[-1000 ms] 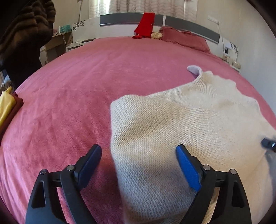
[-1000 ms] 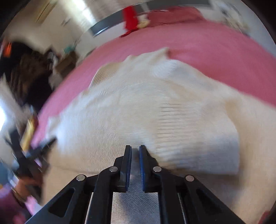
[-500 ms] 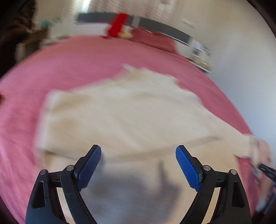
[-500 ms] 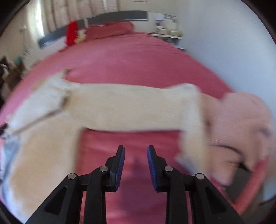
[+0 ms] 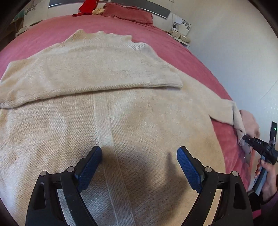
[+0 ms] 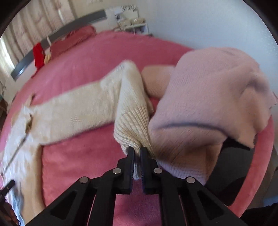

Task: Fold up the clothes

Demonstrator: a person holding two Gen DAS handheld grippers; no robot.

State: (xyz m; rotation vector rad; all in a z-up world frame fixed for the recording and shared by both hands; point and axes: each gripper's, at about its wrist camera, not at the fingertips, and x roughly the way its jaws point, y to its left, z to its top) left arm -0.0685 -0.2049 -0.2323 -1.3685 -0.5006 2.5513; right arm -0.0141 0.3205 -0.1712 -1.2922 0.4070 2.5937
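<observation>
Pink plush bedspread (image 5: 182,50) carries the cream knitted sweater (image 5: 107,111), one sleeve already folded across. Left gripper (image 5: 139,165) hovers wide over its body; right gripper (image 6: 137,153) pinches the ribbed cuff (image 6: 132,125) — probably to fold it in — beside a pale pink knit garment (image 6: 217,104).

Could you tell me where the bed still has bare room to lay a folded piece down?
Bare pink bedspread lies between the cream sweater collar and the pillows, and in the pocket under the outstretched sleeve. Around the right gripper, shut on the sleeve cuff, it is crowded by the pink sweater. The left gripper hovers open.
</observation>
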